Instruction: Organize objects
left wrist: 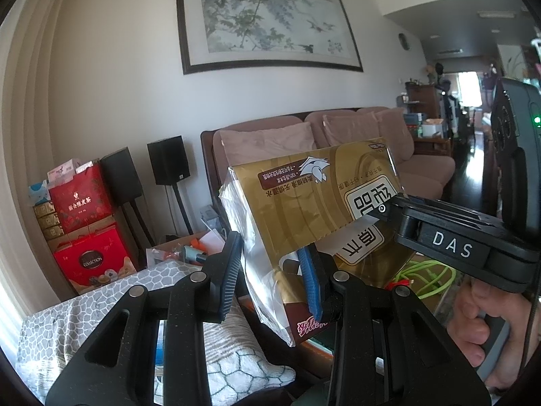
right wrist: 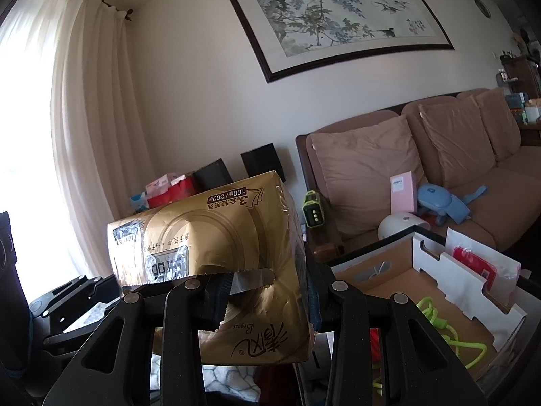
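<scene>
Your left claw (left wrist: 274,277) and right claw (right wrist: 267,301) both clamp the gold plastic-wrapped tissue pack (right wrist: 216,270), holding it in the air in front of the brown sofa (right wrist: 456,155), left of an open cardboard box (right wrist: 436,291) with a green cord (right wrist: 443,331).

You're in a home living room: pinkish-brown sofa (right wrist: 456,169) with matching cushions, big framed ink painting (left wrist: 267,20) on the white wall above it, white curtains (right wrist: 77,128) over a bright window. Black speakers (left wrist: 168,164) on stands and stacked red gift boxes (left wrist: 84,230) fill the corner; a hallway (left wrist: 473,101) runs off behind.
</scene>
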`<state>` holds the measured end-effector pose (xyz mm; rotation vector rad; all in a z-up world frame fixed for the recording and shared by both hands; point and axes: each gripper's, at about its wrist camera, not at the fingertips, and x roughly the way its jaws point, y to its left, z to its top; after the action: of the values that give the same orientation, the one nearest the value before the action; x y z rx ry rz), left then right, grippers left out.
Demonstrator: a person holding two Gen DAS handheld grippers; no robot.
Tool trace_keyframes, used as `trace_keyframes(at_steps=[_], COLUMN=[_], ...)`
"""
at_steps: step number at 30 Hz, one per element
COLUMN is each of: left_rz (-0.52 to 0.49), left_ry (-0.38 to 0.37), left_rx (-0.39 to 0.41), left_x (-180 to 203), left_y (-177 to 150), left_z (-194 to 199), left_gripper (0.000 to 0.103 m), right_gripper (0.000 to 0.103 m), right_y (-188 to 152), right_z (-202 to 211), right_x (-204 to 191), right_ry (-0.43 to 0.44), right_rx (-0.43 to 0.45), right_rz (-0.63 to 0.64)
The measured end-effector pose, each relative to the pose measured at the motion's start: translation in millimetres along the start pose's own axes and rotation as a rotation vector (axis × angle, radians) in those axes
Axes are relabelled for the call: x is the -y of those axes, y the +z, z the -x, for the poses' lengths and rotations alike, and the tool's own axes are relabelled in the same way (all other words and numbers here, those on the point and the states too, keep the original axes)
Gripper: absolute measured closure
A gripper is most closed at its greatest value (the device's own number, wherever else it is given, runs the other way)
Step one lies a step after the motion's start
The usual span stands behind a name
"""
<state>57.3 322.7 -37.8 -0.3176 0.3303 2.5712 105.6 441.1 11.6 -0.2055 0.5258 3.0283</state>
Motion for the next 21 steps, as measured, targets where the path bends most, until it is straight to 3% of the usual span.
trace_keyframes(at_steps=[21], left_rz=[0.005], left_ry=[-0.019], left_rx=[-0.005], left_x=[-2.1], left_y=[-0.2], left_z=[-8.2], left_gripper=[0.071], right_gripper=[0.066], right_y=[1.0], right_z=[0.8], right_x=[7.1], right_ry=[-0.023], right_rx=[-0.005], right_rz=[-0.008])
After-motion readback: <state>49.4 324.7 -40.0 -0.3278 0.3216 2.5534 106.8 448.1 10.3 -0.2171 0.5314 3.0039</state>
